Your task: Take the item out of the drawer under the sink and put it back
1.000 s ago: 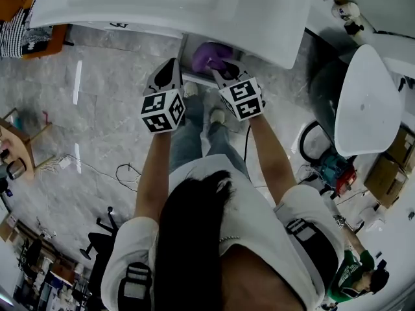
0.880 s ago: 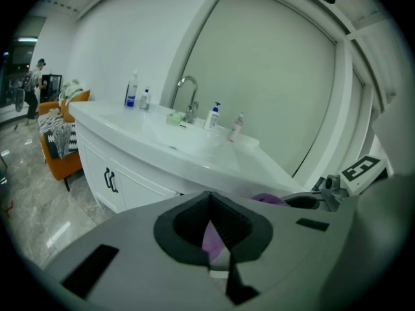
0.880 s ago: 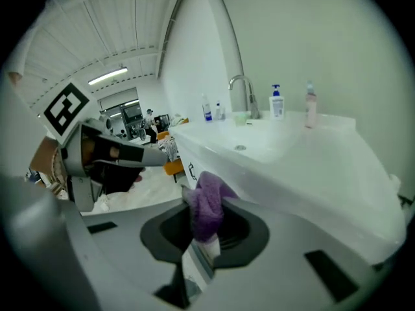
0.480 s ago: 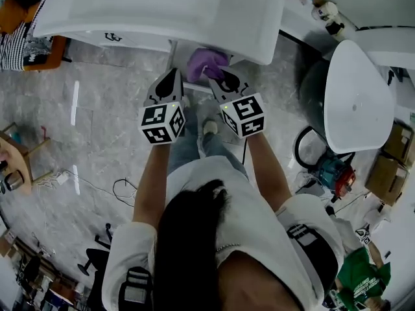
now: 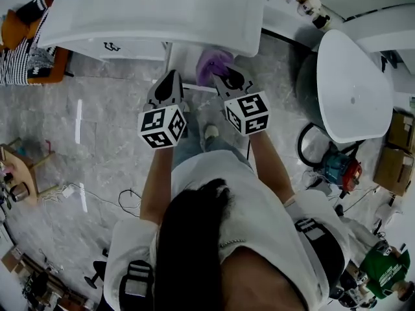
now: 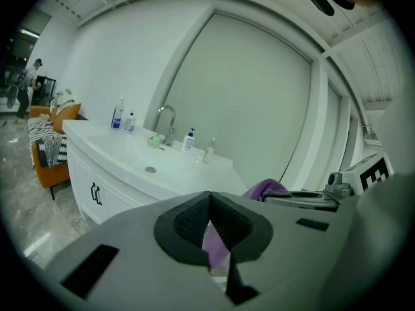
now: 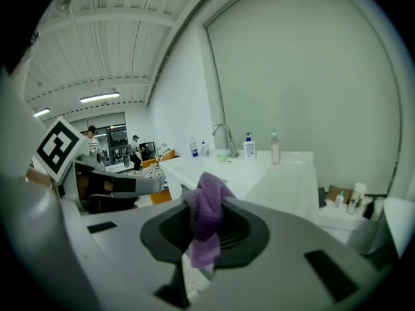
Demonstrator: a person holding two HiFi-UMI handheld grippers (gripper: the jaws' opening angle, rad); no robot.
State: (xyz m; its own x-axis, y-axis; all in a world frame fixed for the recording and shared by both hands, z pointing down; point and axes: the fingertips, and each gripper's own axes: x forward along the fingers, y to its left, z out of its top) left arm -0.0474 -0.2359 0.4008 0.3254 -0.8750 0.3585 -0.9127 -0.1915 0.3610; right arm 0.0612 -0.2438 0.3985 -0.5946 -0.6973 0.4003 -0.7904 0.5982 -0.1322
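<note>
Two claws are hanging in front of one white sink point(image 5: 162, 11). The right claw point(image 5: 224, 78) is squeezing shut on one purple cloth point(image 5: 213, 62) and holding it over the one open drawer point(image 5: 183, 67) under the sink. The left claw point(image 5: 171, 80) is waiting just beside it, its tips pressed together.

Bright, even indoor light; gripper views bend strongly, edges dark.
</note>
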